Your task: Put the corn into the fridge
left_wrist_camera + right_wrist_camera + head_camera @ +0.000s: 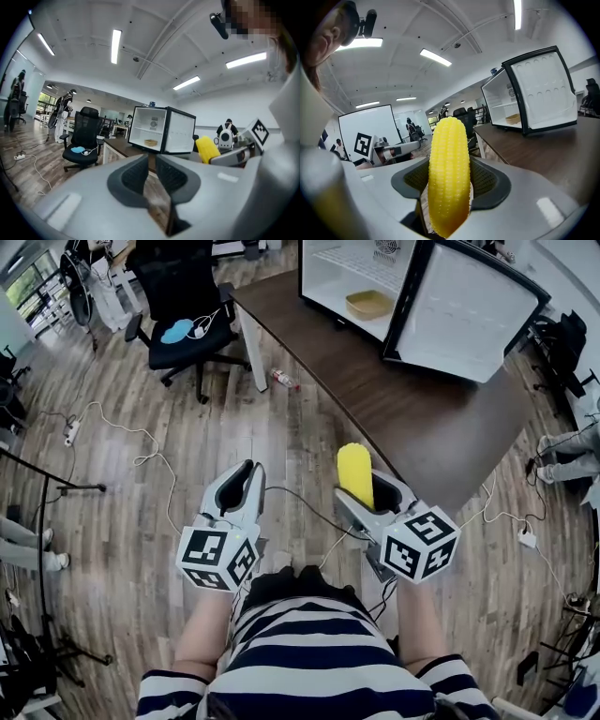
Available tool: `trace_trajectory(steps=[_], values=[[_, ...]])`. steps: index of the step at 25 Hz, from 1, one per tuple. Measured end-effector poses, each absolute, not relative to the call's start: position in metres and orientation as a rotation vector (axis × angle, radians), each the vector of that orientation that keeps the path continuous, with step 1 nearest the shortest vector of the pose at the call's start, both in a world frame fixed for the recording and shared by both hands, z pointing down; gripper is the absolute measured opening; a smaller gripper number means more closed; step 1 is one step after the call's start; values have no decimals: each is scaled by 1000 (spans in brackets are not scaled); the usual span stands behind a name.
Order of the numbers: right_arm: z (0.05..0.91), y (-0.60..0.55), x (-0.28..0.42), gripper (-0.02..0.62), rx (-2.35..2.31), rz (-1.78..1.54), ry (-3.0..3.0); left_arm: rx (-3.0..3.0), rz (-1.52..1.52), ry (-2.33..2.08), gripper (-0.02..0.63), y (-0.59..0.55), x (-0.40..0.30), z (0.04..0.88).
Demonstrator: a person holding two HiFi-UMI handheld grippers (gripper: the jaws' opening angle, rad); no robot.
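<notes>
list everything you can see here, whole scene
corn: 1, yellow, upright between the right gripper's jaws
fridge: 1, white with black frame, door open, on the table
basket: 1, tan, inside the fridge
table: 1, dark brown, ahead on the right
office chair: 1, black, left of the table, blue item on its seat
bottle: 1, lying on the wood floor by the table
cables: several, white, on the floor
left gripper: grey, jaws nearly together, empty
right gripper: grey, closed on the corn
striped shirt: dark and white
</notes>
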State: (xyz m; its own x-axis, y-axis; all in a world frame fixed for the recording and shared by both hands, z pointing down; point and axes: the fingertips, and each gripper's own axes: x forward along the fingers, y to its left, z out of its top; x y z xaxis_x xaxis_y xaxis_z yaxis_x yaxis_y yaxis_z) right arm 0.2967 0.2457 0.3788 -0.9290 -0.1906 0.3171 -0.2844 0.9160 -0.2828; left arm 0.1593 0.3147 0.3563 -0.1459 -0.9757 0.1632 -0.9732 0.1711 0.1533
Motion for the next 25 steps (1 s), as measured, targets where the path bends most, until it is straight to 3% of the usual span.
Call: trace_trajectory(steps=[13,25], values=[[387,236,287,252,288,453,-2775,1834,29,-2230,0,314,155,374],[382,198,183,252,273,438,-2764,1854,30,-2214,0,274,56,372]])
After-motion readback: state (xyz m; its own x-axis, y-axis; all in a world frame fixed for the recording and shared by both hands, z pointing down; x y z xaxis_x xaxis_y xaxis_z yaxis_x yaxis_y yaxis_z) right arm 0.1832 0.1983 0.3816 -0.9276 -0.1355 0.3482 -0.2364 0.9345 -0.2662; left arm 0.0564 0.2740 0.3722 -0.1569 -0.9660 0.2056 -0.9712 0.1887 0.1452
